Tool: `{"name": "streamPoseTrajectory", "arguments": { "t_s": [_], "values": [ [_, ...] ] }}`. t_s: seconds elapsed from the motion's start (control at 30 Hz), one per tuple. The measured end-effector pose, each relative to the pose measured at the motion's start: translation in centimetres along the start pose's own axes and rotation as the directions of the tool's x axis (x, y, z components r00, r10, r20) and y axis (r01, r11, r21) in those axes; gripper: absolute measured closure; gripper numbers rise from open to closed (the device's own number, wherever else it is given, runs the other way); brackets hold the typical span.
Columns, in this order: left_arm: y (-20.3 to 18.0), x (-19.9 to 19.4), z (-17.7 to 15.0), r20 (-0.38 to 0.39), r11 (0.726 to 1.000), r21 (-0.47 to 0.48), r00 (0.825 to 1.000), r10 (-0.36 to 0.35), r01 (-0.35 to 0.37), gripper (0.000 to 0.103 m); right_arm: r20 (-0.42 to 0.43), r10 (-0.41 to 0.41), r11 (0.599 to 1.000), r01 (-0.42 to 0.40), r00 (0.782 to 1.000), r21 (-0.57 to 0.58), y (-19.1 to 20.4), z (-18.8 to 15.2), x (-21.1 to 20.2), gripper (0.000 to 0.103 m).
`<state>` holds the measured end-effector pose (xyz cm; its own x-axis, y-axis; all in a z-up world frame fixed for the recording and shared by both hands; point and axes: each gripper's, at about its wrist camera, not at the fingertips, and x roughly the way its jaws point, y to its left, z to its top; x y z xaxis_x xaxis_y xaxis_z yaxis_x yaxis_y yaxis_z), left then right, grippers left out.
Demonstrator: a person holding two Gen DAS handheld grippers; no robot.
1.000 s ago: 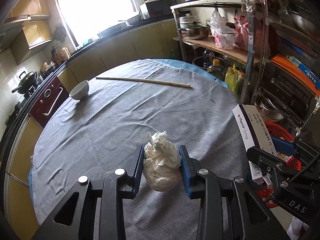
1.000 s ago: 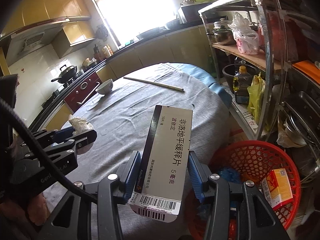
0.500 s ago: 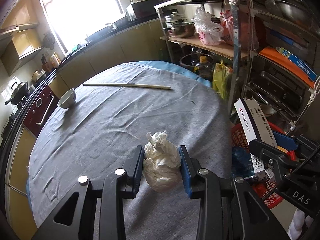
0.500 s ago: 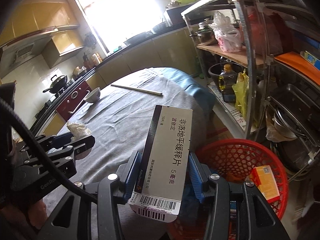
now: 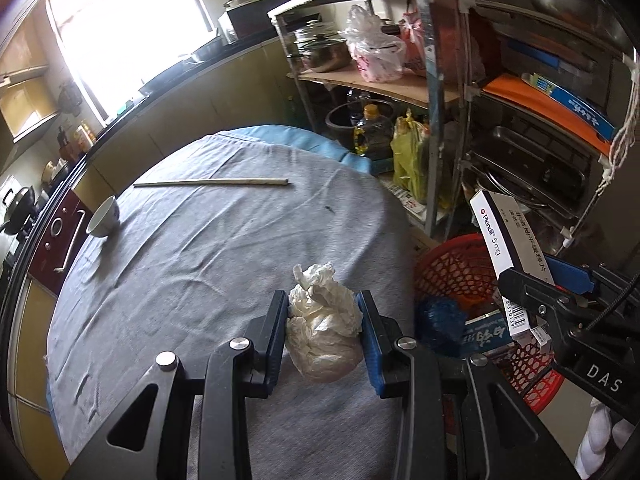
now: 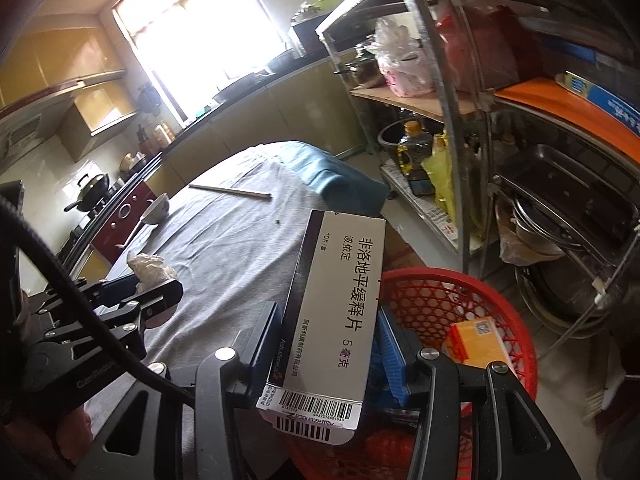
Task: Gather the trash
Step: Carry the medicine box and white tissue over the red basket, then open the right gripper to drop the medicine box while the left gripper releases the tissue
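The left gripper (image 5: 324, 332) has its fingers clenched on a wad of tissue (image 5: 322, 334) above the grey worktop (image 5: 200, 272), the red basket (image 6: 452, 300) off to its right; the right gripper (image 6: 328, 344) grasps a medicine box (image 6: 336, 312), long axis running away from the fingers, over the basket rim and nearer the drop; inside lies an orange box (image 6: 478, 338); nothing blocks the way.

The tablecloth (image 5: 208, 264) is plain grey, with a blue cover (image 5: 304, 140) beneath it. The crumpled tissue (image 5: 324, 328) is white. The medicine box (image 6: 340, 300) is white with a black edge, black and purple print and a black barcode. The basket (image 6: 460, 304) is red with an open mesh pattern; the small box (image 6: 478, 336) in it is orange. The bowl (image 5: 103, 218) is white with blue marks. Both grippers are black with blue pads (image 5: 370, 344). The stick (image 5: 212, 182) is pale wood.
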<state>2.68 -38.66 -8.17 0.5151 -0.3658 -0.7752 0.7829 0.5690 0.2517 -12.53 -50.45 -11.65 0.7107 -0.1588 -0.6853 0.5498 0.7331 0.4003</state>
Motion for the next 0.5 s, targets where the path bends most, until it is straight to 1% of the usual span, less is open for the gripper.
{"name": "streamPoseTrajectory", "arguments": {
  "t_s": [0.5],
  "values": [
    [-4.3,1.1,1.1,-0.02,0.996,0.072,0.999,-0.046,0.047,0.067,0.003,-0.043,0.996,0.042,0.999,0.081,-4.3,0.0,-0.7,0.052]
  ]
}}
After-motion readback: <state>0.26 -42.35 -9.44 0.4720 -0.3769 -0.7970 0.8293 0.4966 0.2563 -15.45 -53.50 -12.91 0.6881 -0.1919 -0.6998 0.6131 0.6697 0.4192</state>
